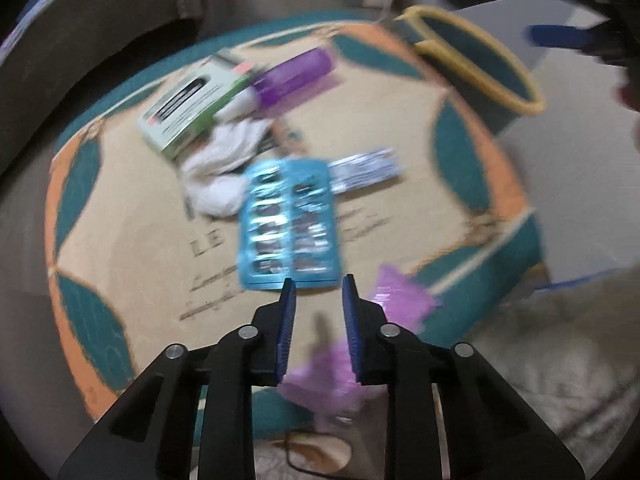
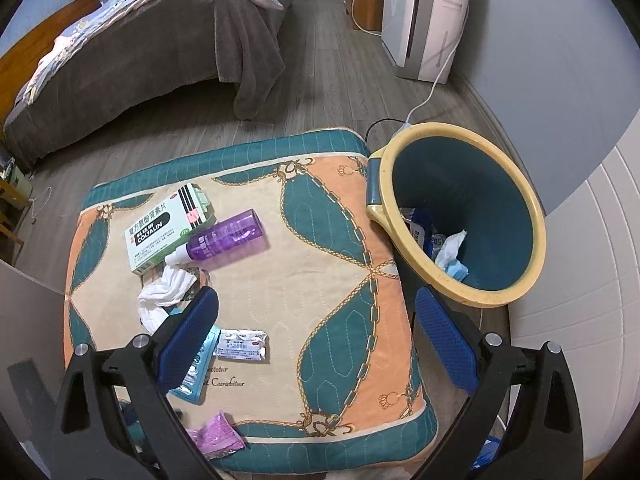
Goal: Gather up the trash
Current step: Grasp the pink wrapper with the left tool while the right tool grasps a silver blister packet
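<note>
The left tongs [image 1: 319, 292] are seen narrowed but empty, above a purple wrapper [image 1: 402, 300] at the near edge of the cushion [image 2: 320, 264]. The right tongs [image 2: 316, 316] are held wide, with nothing between them. Farther on, a blue pill sheet [image 1: 289, 224], a tissue [image 2: 164, 294], a purple bottle [image 2: 226, 236] and a green box [image 2: 168, 228] are laid. The bin [image 2: 460, 216] is placed just beside the cushion.

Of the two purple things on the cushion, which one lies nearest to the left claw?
The crumpled purple wrapper at the cushion's near edge, right beside the left claw. The purple bottle lies far off, by the green box.
</note>
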Available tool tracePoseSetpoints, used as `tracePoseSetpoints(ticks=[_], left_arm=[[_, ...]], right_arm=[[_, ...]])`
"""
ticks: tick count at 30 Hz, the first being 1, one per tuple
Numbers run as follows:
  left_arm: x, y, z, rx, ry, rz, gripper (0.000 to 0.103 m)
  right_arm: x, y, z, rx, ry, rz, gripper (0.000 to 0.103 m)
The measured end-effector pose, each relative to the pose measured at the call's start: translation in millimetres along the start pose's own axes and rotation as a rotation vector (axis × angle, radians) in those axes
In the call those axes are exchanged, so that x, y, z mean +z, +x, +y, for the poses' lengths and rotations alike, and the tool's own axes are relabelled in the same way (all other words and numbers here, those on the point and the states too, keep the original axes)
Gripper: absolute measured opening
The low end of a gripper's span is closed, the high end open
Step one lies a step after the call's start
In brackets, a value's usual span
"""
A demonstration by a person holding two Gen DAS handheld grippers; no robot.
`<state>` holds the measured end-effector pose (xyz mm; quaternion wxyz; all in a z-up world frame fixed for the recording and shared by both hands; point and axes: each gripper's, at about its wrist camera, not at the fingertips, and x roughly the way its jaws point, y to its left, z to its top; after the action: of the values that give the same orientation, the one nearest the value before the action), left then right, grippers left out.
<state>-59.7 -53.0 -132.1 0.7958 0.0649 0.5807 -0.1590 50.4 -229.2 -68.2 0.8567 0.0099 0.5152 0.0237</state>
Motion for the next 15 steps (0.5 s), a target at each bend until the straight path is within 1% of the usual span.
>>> tracePoseSetpoints(ticks=[1, 3, 5, 6, 8, 10, 11, 12, 13, 14, 15], left_arm=[[-1.5, -3.9, -6.1, -0.009, 0.022, -0.004, 0.031], [-6.5, -7.7, -16.3, -0.031, 0.053, 0.003, 0.045], [-11.5, -7.6, -25.3, -0.058, 0.087, 0.015, 0.057], [-13.3, -4.7, -29.8, -0.053, 0.107, 0.024, 0.058], [-16.6, 4.0, -34.9, -0.025, 0.148, 0.053, 0.058], [-22.2, 13.3, -34.3, -0.007, 0.165, 0.082, 0.058], [-23.6, 17.9, -35.4, 0.001, 0.175, 0.098, 0.056], [-22.9, 20.3, -35.6, 0.007, 0.184, 0.107, 0.044], [-23.3, 22.4, -35.5, 0.011, 0.194, 0.118, 0.036], [-23.9, 26.2, -35.6, 0.020, 0.205, 0.136, 0.018], [-23.2, 27.5, -34.8, 0.024, 0.206, 0.135, 0.016]], right_arm=[[0.9, -0.9, -2.5, 0.004, 0.011, -0.001, 0.097], [1.8, -1.7, -7.3, 0.009, 0.033, -0.001, 0.097], [2.5, -0.6, -12.5, 0.013, 0.059, 0.005, 0.097], [2.4, 0.2, -14.1, 0.015, 0.069, 0.009, 0.097], [1.7, 2.1, -15.9, 0.018, 0.082, 0.019, 0.097], [0.8, 3.2, -14.6, 0.016, 0.077, 0.025, 0.097], [0.5, 3.4, -13.9, 0.014, 0.070, 0.025, 0.097], [0.1, 3.8, -12.9, 0.011, 0.063, 0.026, 0.097], [-0.3, 4.3, -11.6, 0.010, 0.056, 0.028, 0.097], [-0.7, 4.9, -11.1, 0.009, 0.051, 0.031, 0.097], [-1.4, 5.8, -10.5, 0.007, 0.047, 0.036, 0.097]])
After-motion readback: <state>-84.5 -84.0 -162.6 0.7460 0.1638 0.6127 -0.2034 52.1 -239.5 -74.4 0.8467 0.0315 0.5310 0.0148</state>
